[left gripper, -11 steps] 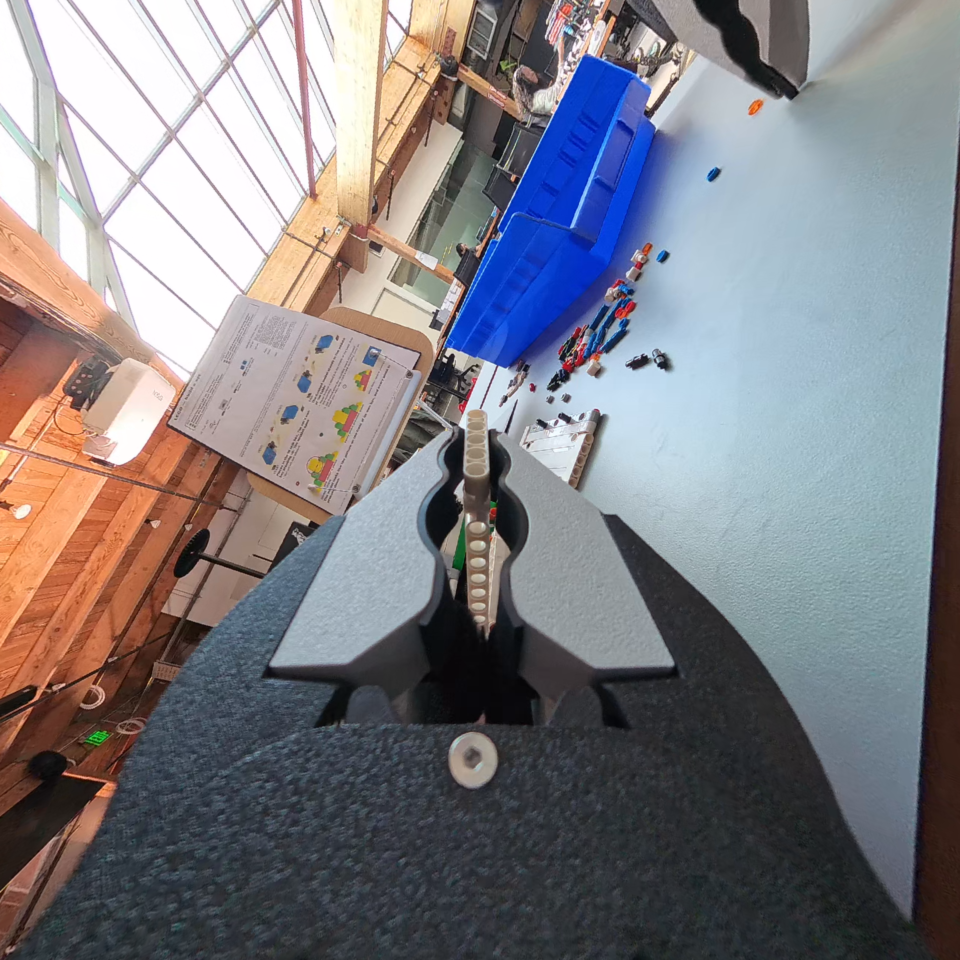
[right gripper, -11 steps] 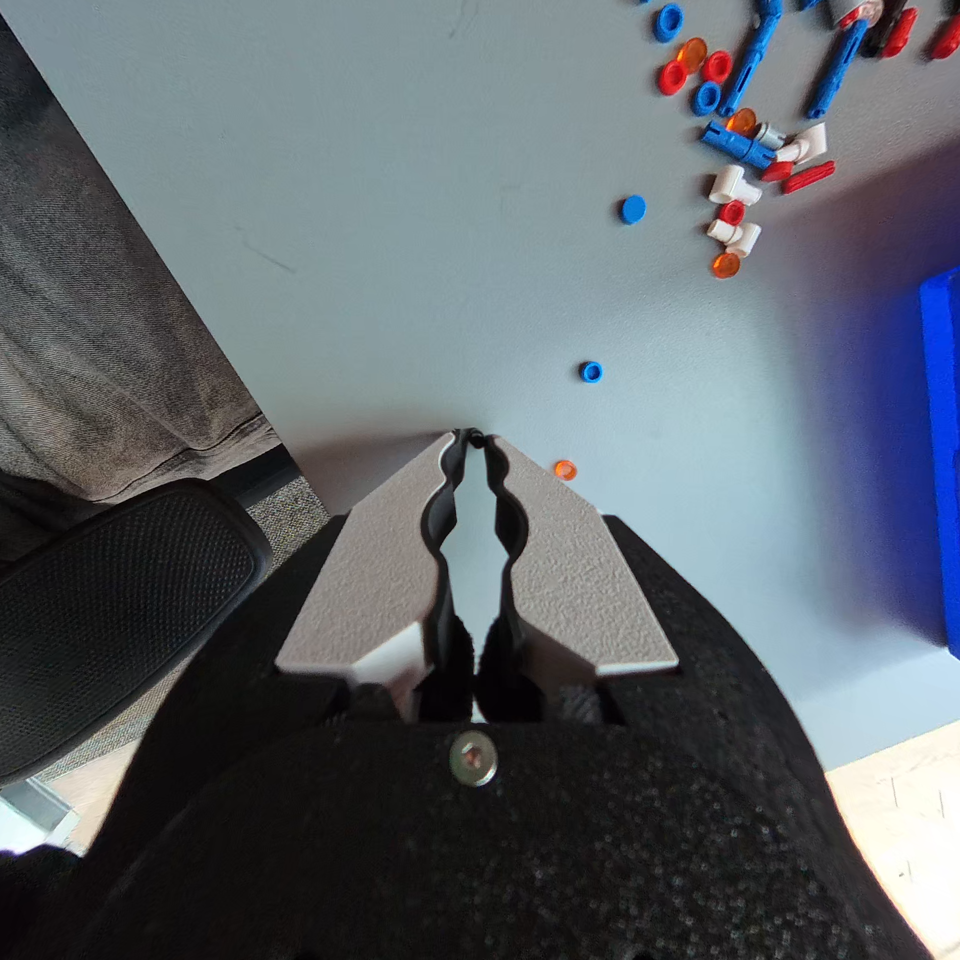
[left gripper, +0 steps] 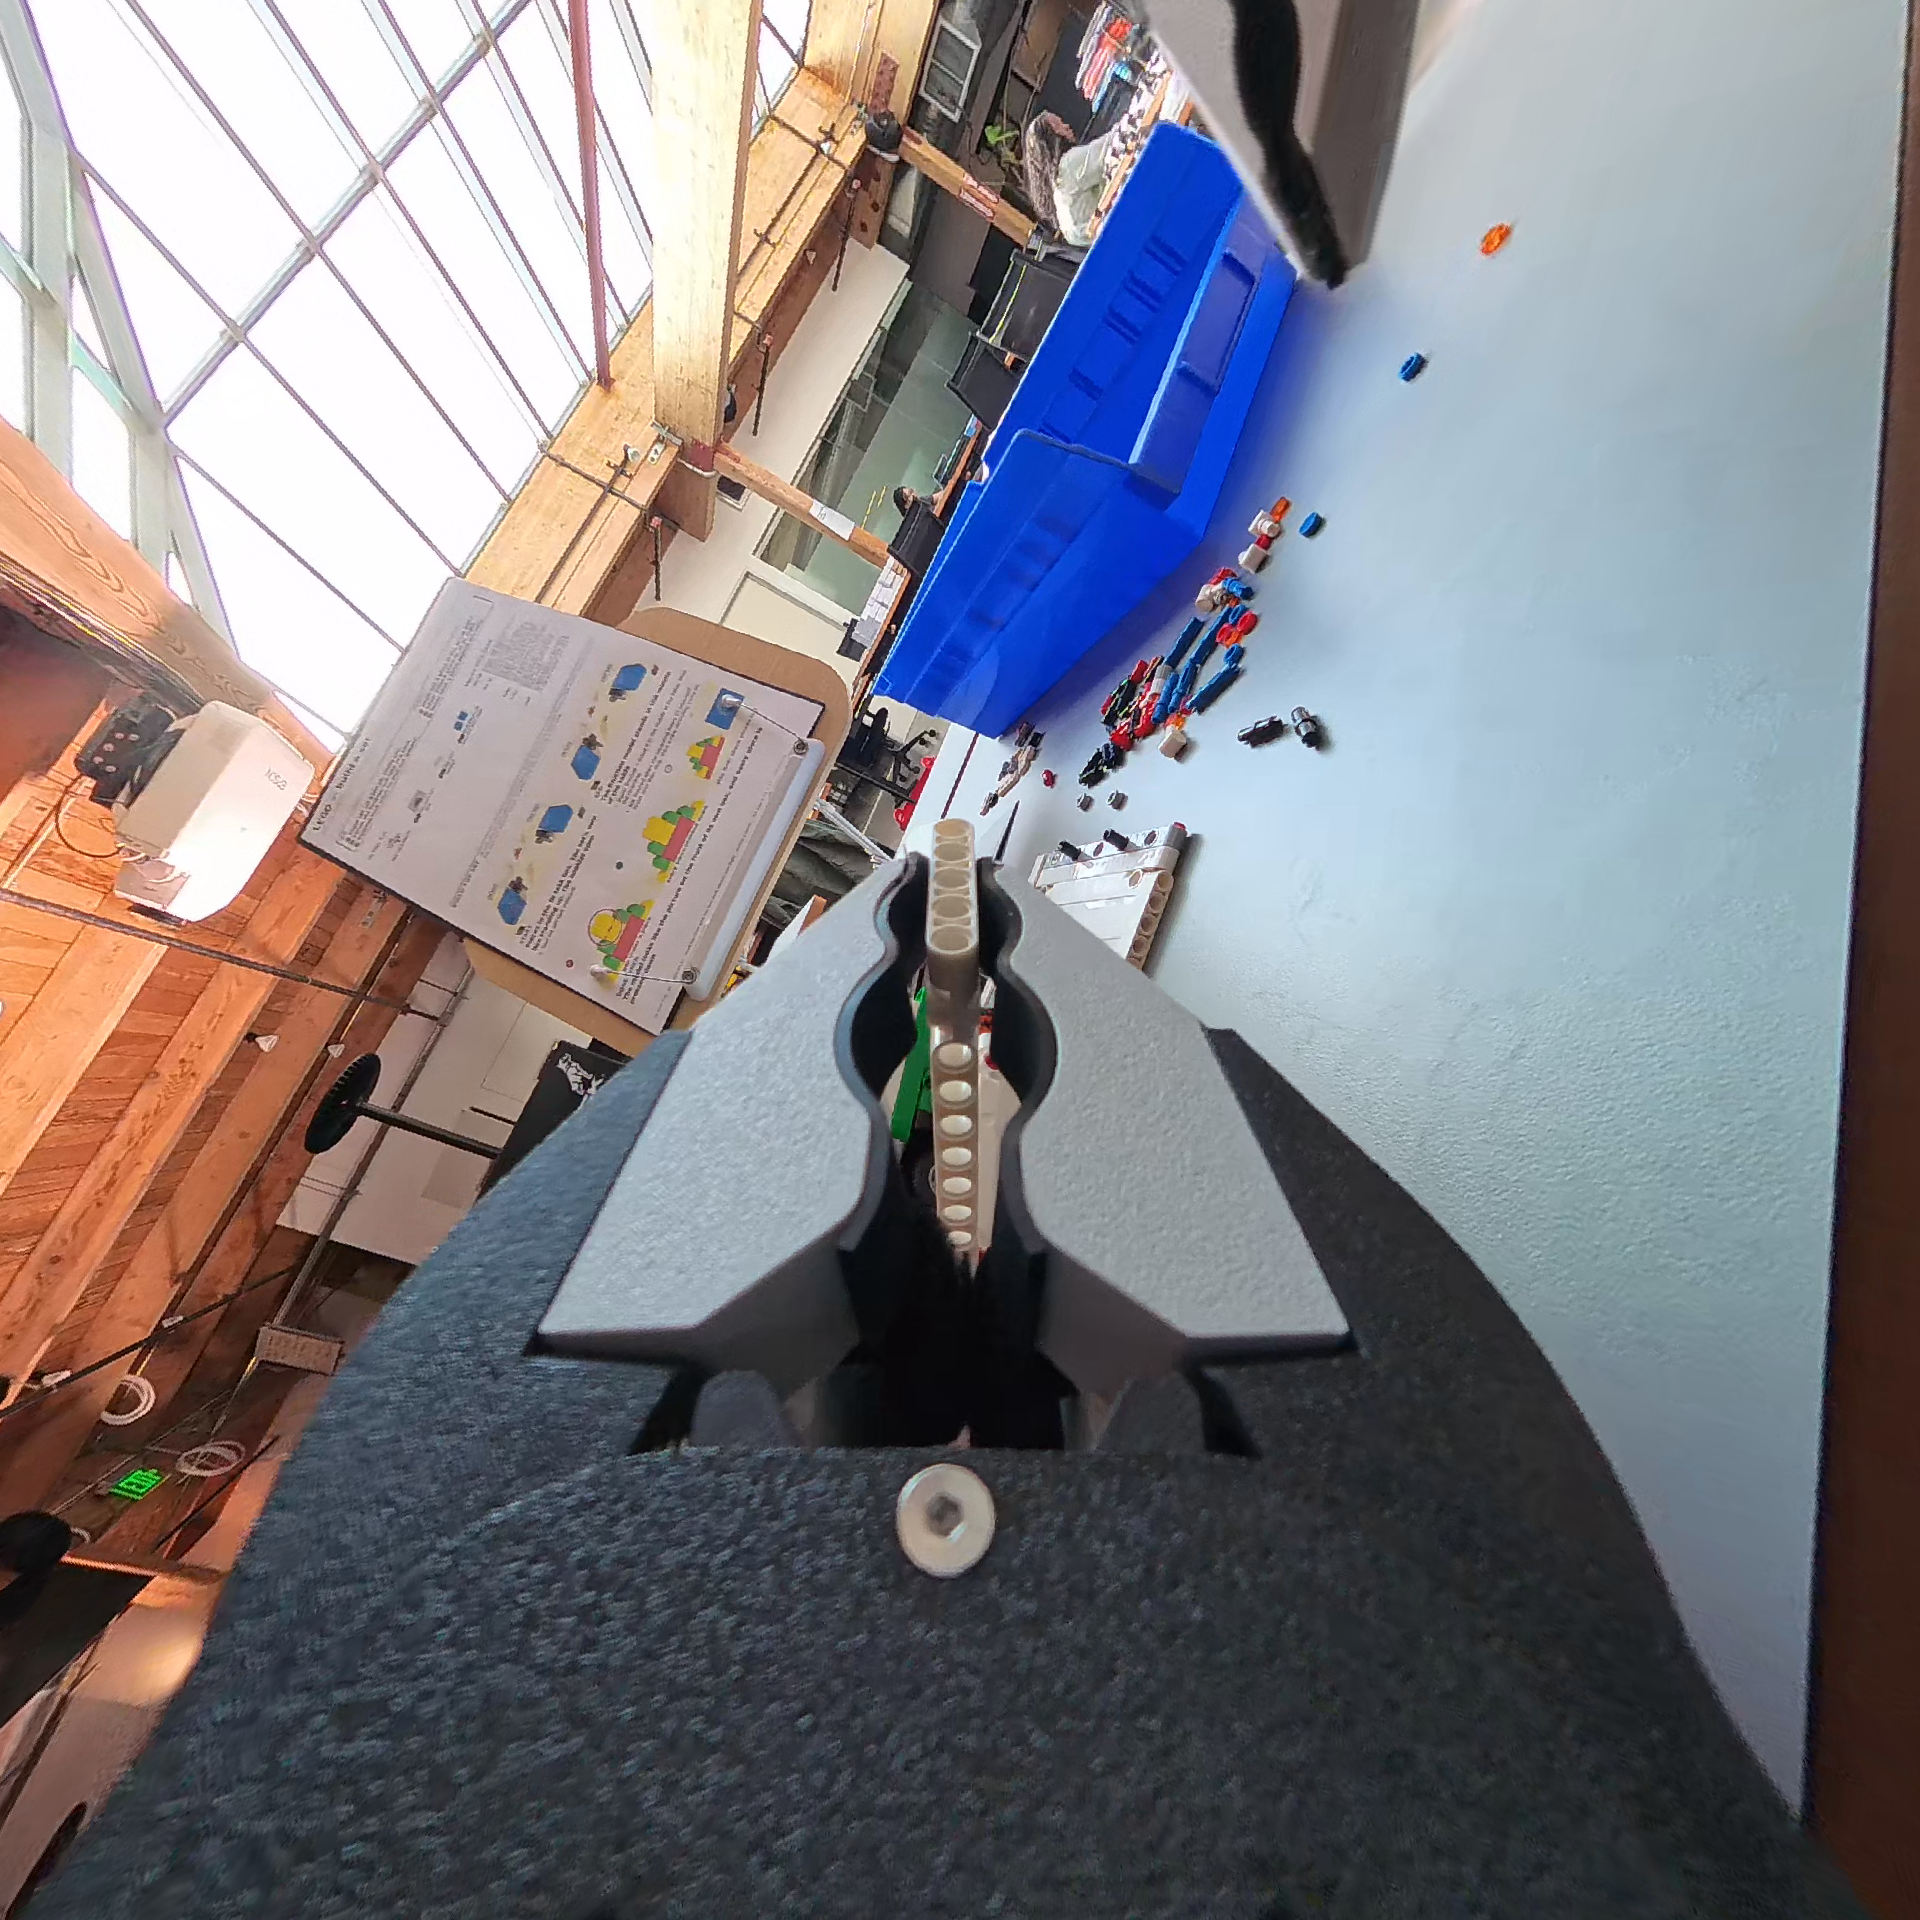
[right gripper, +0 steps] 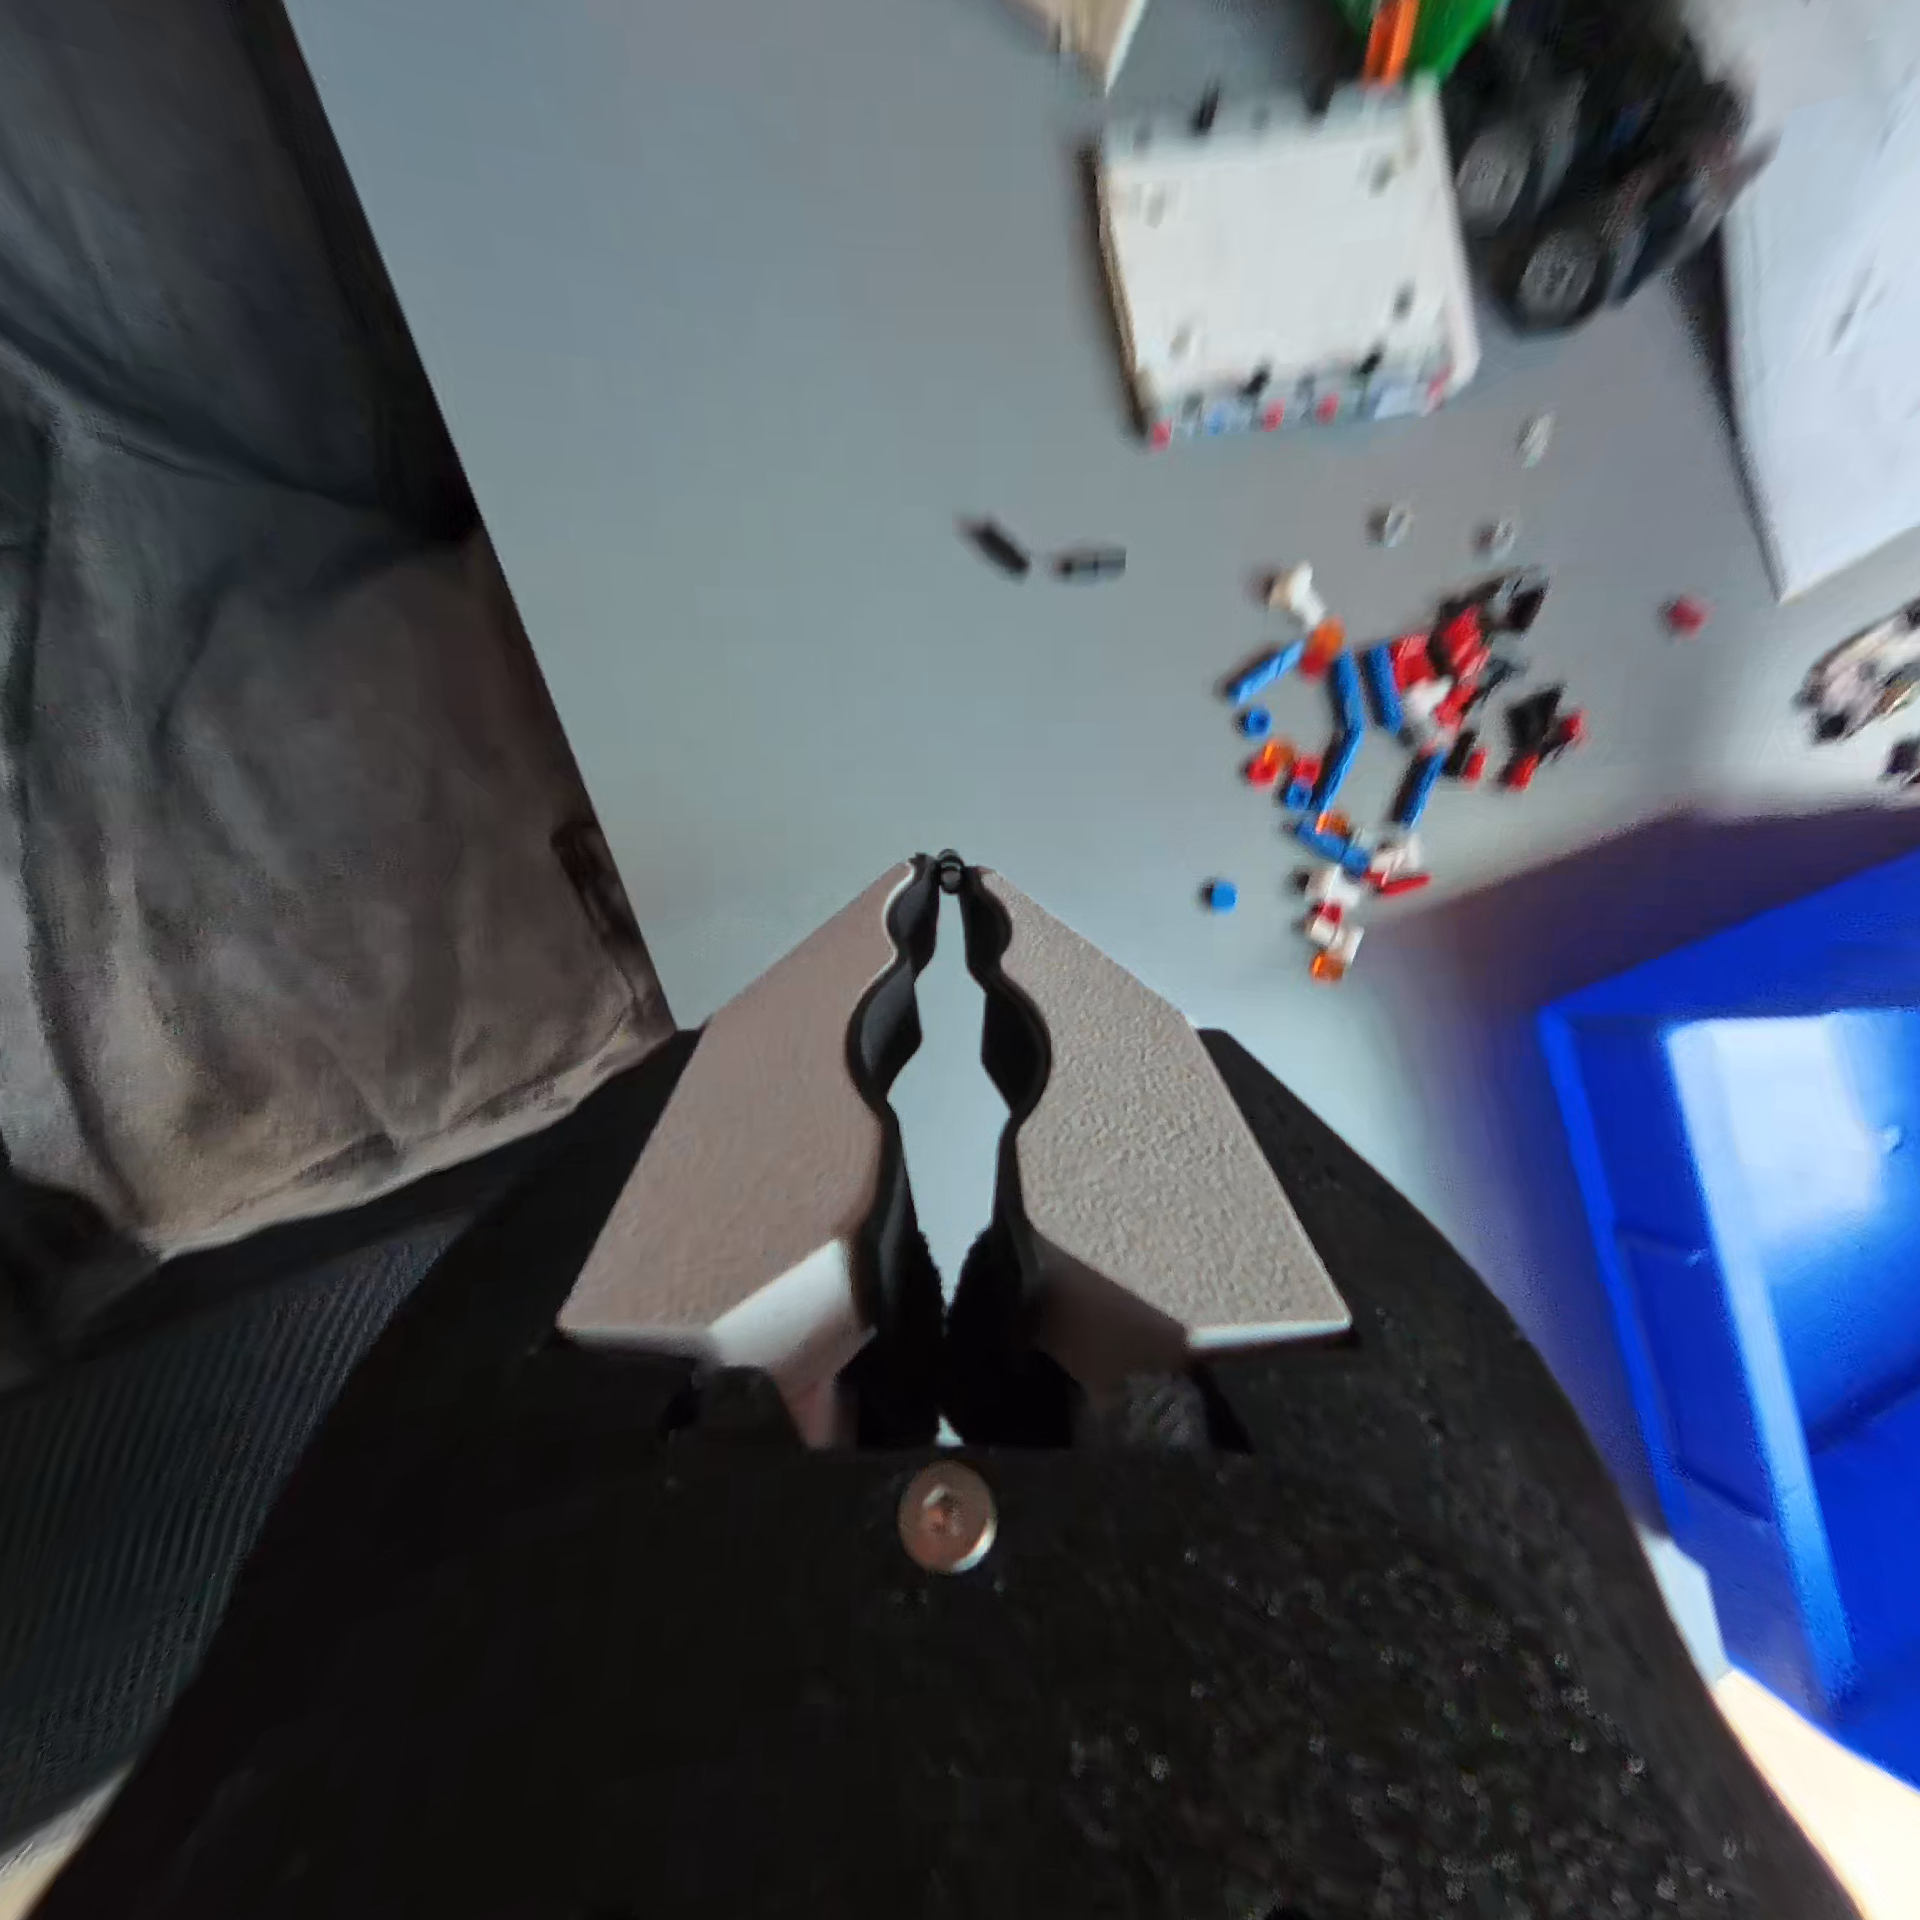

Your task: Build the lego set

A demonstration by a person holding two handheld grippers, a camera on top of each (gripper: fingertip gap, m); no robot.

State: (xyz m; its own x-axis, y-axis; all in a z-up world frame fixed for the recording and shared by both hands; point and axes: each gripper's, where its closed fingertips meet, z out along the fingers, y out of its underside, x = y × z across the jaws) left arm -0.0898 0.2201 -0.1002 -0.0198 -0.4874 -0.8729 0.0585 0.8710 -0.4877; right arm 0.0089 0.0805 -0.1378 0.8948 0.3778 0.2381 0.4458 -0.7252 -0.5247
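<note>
My left gripper (left gripper: 954, 883) is shut on a tan beam with a row of holes (left gripper: 952, 914). The beam stands on edge between the pads and sticks out past the fingertips, above the pale table (left gripper: 1558, 1039). My right gripper (right gripper: 948, 873) is shut on a small black pin (right gripper: 948, 869), pinched at the very tips above the table (right gripper: 779, 520). The right gripper also shows at the top of the left wrist view (left gripper: 1299, 156). A white block assembly (right gripper: 1288, 260) lies ahead of the right gripper; it also shows in the left wrist view (left gripper: 1112, 883).
Blue bins (left gripper: 1091, 499) stand at the table's far side, one also in the right wrist view (right gripper: 1745, 1247). A pile of small red, blue and black parts (right gripper: 1382, 727) lies beside them. A wheeled model (right gripper: 1579, 208) sits past the white assembly. An instruction sheet (left gripper: 561, 800) stands off the table. Grey cloth (right gripper: 260, 727) lies past the table edge.
The right gripper has lifted and swung away from the loose studs, still pinching the black pin; the white assembly has come into its blurred view. The left gripper holds the beam as before.
</note>
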